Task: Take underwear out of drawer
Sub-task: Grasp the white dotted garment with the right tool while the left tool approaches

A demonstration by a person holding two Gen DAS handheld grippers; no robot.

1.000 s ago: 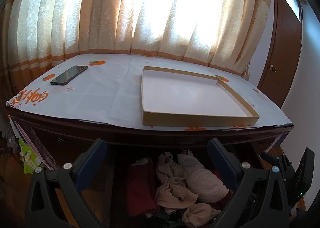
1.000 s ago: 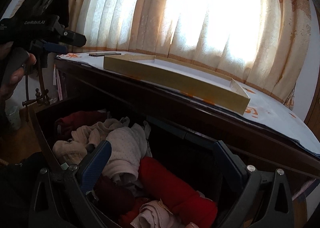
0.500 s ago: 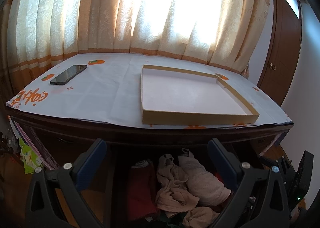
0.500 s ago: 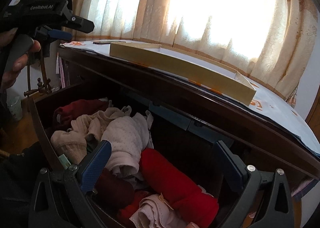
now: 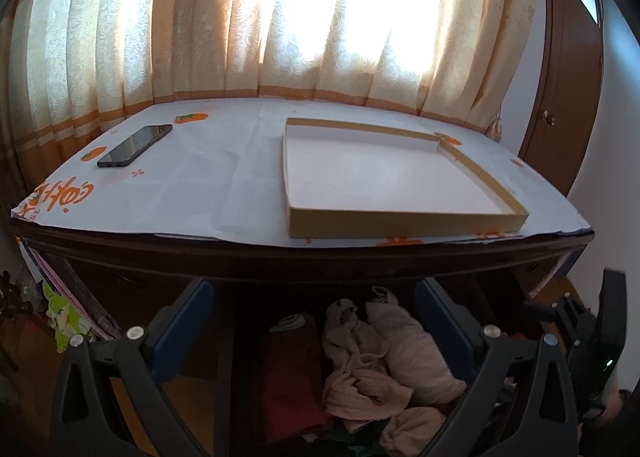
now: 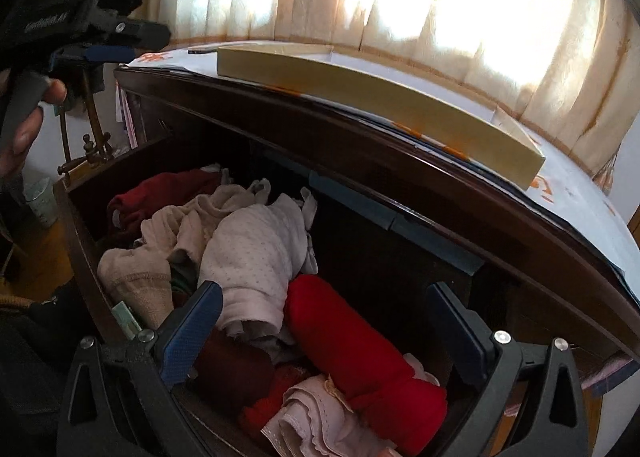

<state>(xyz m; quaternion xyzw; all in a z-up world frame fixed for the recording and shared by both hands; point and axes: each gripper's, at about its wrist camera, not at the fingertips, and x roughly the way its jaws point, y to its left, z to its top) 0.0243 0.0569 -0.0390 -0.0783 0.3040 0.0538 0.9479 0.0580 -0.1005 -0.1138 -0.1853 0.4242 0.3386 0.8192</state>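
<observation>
The open drawer (image 6: 80, 241) under the table holds a heap of underwear: a pale pink dotted piece (image 6: 256, 253), a red roll (image 6: 360, 341), beige pieces (image 6: 140, 277), a dark red piece (image 6: 160, 193) and a pink scalloped piece (image 6: 316, 413). My right gripper (image 6: 324, 321) hangs open just above the heap, over the pink dotted piece and the red roll, holding nothing. My left gripper (image 5: 312, 321) is open and empty, higher up in front of the table edge, above the beige pieces (image 5: 360, 361). A hand (image 6: 28, 129) holds the left gripper (image 6: 120, 41).
A shallow cardboard tray (image 5: 400, 223) and a black phone (image 5: 134, 145) lie on the white-and-orange table cover (image 5: 200, 185). Curtains hang behind the table. The dark table edge (image 6: 400, 185) overhangs the back of the drawer. A wooden door (image 5: 568, 97) stands at the right.
My right gripper has moved down and closer to the clothes in the drawer. The left gripper has barely shifted. Both stay open.
</observation>
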